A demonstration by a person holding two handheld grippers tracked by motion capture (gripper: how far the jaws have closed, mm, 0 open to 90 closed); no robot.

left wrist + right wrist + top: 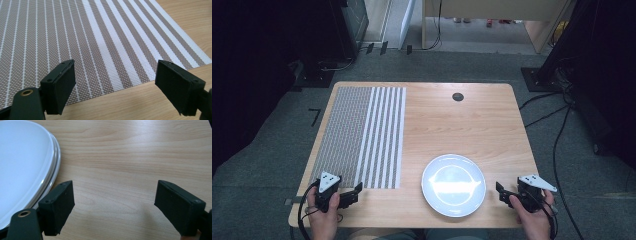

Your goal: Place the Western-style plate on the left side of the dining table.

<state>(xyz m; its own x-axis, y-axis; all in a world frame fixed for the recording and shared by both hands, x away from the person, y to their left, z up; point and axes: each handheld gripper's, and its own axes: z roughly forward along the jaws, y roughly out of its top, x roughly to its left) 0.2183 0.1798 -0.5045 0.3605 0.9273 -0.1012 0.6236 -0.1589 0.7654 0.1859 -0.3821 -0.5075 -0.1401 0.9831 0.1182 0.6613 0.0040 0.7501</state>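
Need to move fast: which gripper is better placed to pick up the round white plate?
Right. The right gripper sits open just beside the round white plate, its rim next to one jaw. The left gripper faces the striped woven placemat instead.

A woven placemat [362,135], brown-grey with thin white lines on its left part and broad white stripes on its right, lies flat in the left half of the frame, reaching the tabletop's [472,120] far edge. A round white plate [453,185], empty and glossy, sits upright at lower centre, just right of the placemat, apart from it.
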